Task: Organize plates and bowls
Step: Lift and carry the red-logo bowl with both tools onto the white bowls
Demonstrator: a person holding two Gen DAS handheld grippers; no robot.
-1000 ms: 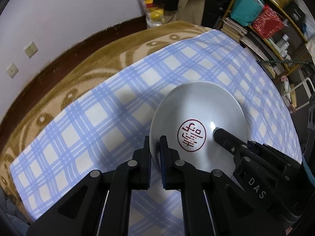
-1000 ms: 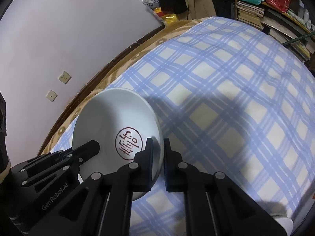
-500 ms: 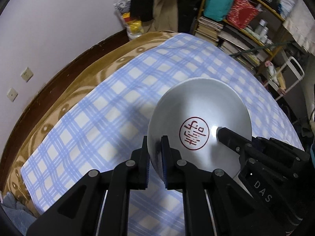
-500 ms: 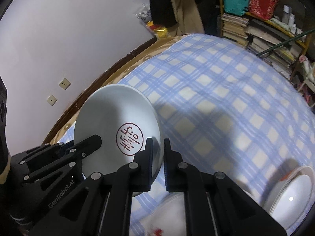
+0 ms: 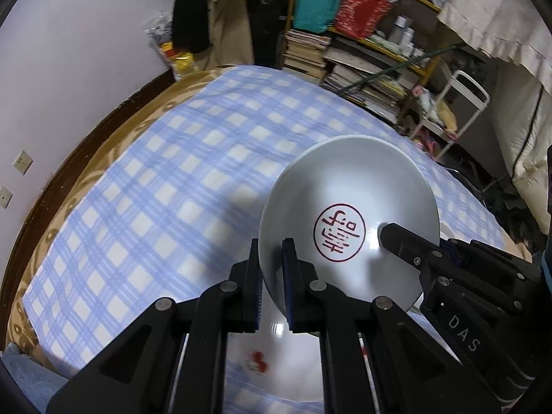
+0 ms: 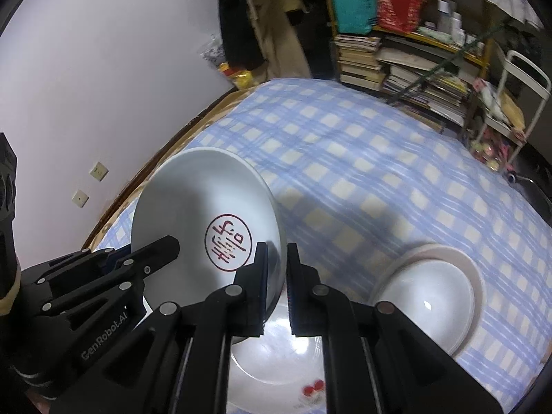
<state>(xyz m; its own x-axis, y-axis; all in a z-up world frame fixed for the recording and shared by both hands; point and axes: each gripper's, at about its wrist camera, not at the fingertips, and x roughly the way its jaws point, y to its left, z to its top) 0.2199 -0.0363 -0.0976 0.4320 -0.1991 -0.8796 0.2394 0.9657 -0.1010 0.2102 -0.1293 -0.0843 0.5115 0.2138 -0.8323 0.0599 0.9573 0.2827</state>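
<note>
Bowl [image 5: 348, 207] rim pinched by left tongs [image 5: 270, 262], right tongs [image 6: 276, 265].

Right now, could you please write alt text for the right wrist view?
Both grippers, right and left, pinch opposite rims of a white bowl with a red seal, held above a plate on a blue checked cloth.

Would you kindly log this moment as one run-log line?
left gripper: shut on bowl rim | right gripper: shut on opposite rim | bowl above plate

Right gripper [image 6: 276, 258] clamped on red-stamped bowl [image 6: 203, 214] rim, above checked cloth [image 6: 362, 158], beside stacked plates [image 6: 431, 293]
</note>
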